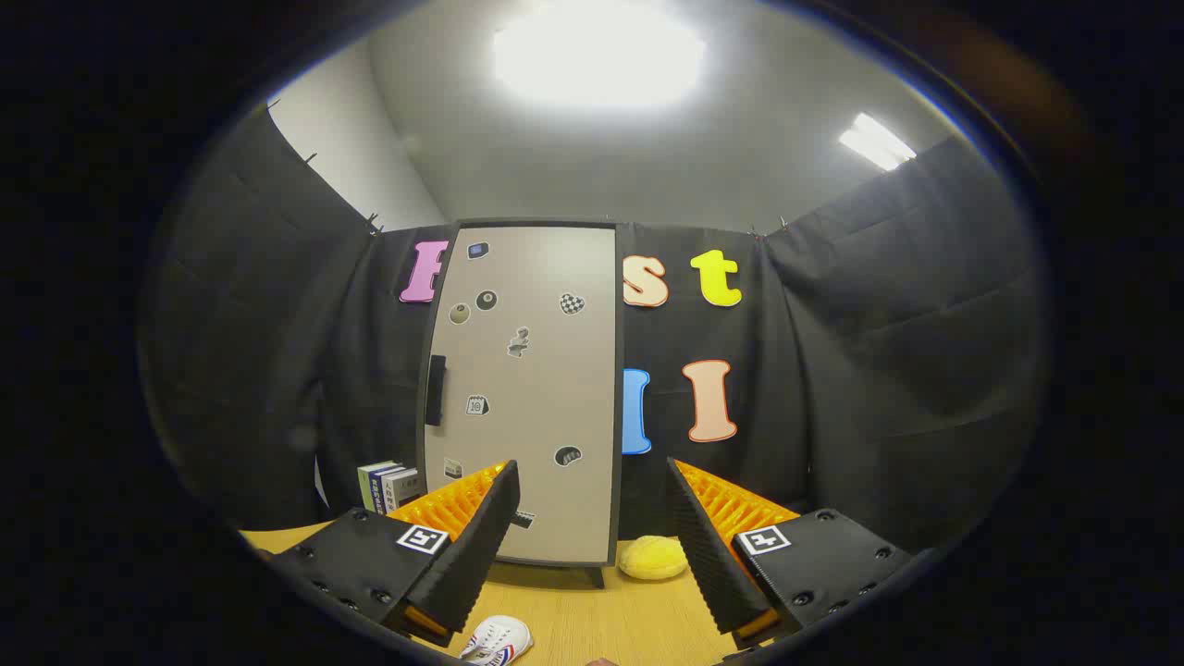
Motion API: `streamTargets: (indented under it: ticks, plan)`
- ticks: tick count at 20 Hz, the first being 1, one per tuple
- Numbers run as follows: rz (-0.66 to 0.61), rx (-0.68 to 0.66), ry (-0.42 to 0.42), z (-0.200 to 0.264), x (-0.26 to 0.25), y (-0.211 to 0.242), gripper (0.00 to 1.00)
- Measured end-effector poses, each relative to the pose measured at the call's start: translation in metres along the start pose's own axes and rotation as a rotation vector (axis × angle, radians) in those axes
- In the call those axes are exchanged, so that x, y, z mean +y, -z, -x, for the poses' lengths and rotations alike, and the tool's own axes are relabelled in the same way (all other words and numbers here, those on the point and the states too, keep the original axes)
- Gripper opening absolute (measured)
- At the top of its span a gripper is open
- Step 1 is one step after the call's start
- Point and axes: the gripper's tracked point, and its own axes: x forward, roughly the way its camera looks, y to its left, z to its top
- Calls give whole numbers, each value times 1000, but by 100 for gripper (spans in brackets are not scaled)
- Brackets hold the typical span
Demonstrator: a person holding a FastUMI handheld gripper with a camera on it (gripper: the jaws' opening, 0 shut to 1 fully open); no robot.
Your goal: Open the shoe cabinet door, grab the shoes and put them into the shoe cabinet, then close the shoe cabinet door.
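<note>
A tall pale shoe cabinet (532,388) stands on the wooden table ahead of my fingers, its door shut and dotted with several small stickers. A dark handle (435,389) sits on the door's left edge. A white shoe (499,640) with red and blue stripes lies on the table low between the fingers, close to me. My gripper (592,490) is open, held well back from the cabinet, with nothing between its fingers.
A yellow plush object (653,559) lies on the table by the cabinet's right foot. Several small boxes (388,485) stand upright left of the cabinet. Black cloth walls enclose the wooden table (601,610) on three sides.
</note>
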Motion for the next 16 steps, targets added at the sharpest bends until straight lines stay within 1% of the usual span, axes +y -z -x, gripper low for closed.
streamTargets:
  ticks: [10,16]
  plan:
    - [-6,13,-23,-9,15,0,98]
    - [-12,15,-50,-33,30,0,98]
